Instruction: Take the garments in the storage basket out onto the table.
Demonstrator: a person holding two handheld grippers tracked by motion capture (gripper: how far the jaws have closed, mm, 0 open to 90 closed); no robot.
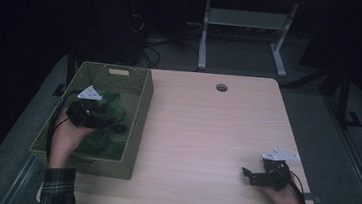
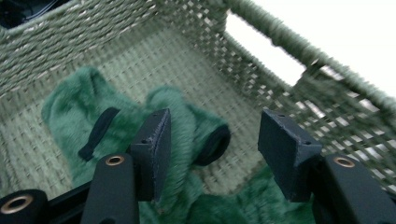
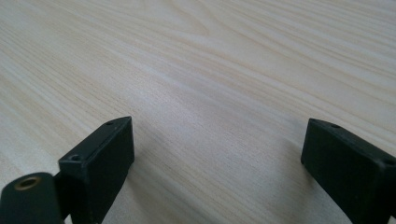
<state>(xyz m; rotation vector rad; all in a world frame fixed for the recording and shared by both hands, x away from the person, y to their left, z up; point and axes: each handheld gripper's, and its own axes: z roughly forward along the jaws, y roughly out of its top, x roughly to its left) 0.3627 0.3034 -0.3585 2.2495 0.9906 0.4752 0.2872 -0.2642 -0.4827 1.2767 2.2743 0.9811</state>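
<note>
At left of the high view, the left gripper (image 1: pixel 117 121), jaws apart, hangs over fuzzy green fabric (image 2: pixel 182 121) inside the woven green basket (image 1: pixel 139 128). Lower right, the right gripper (image 1: pixel 246 173) rests open on the pale wooden table (image 1: pixel 206 134).

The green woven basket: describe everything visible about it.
The green woven basket is rectangular, of pale green woven fibre with an open-weave band below a thick rim and a handle slot in each short end. It stands upright on the left part of the wooden table. Fuzzy dark green cloth with black trim lies on its floor. The left gripper reaches inside, over the cloth.
</note>
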